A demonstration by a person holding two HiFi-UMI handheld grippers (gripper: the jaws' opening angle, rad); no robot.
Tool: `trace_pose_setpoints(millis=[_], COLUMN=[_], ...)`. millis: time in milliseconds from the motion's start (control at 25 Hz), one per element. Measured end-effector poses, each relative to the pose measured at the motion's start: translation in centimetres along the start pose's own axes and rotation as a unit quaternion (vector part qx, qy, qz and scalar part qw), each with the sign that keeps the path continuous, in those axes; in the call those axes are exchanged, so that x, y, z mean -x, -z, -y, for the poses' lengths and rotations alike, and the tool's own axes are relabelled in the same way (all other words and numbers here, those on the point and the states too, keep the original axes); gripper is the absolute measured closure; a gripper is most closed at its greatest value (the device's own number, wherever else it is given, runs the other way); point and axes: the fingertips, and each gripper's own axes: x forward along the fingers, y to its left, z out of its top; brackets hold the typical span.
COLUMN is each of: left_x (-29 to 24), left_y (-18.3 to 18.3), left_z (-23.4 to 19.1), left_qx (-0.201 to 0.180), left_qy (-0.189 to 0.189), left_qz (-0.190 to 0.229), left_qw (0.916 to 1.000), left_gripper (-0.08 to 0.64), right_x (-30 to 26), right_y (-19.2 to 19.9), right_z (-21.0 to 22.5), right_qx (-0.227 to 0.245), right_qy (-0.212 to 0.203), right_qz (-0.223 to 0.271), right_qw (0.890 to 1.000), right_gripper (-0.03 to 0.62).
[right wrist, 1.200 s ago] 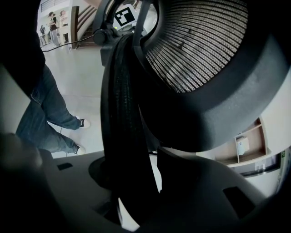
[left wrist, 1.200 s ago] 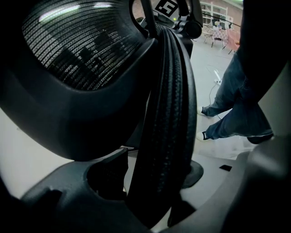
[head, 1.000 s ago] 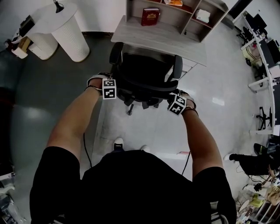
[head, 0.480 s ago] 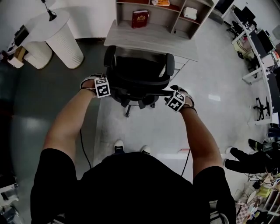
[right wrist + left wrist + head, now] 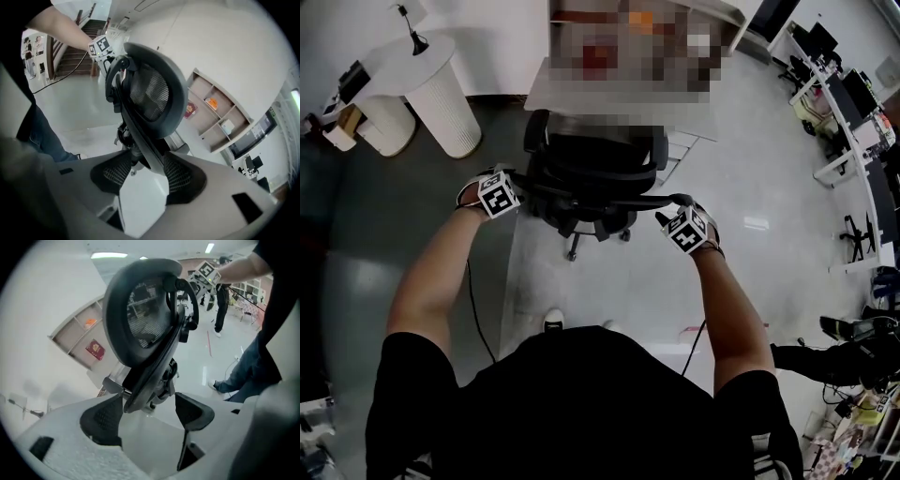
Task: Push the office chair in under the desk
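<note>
- Only the gripper views show the shelf (image 5: 213, 119) over the desk (image 5: 180, 139): it holds a red book (image 5: 189, 110) and an orange item (image 5: 212, 103).
- Chair (image 5: 595, 159) stands at the desk's front edge.
- Left gripper (image 5: 147, 416): jaws just opened, apart around the chair's back frame.
- Right gripper (image 5: 143, 171): jaws just closing, clamped on that frame.
- Both arms reach forward, grippers tilted down.

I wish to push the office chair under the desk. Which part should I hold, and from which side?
Hold the office chair by the top rim of its backrest, coming from behind, the side away from the desk. The rim is a thin curved bar, easy to clasp, and the chair already faces the desk.
</note>
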Motion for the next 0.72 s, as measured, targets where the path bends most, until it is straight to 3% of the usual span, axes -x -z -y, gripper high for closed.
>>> trace_pose_setpoints(millis=[200,360,520,720], left_x=[3.4,5.7,9.1,13.7], left_y=[-1.7,-4.0,-7.5,-10.9], left_z=[0.6,1.0,0.2,0.5], left_qx=[0.064,0.106,0.177,0.206], left_qy=[-0.029,-0.052,-0.077,-0.090], left_qz=[0.069,0.125,0.219,0.300], left_qw=[0.9952,0.9850,0.9565,0.9269], left_gripper=[0.215,0.218,0.283,0.384], right_x=[3.7,6.7,9.6,11.8], right_y=[-1.6,-3.1,-4.1,-5.2], right_z=[1.2,2.2,2.6,3.0], right_qx=[-0.055,-0.112,-0.188,-0.250], right_qy=[0.041,0.070,0.073,0.076], right_qz=[0.057,0.111,0.163,0.212], right_qw=[0.996,0.985,0.966,0.942], right_gripper=[0.418,0.452,0.487,0.519])
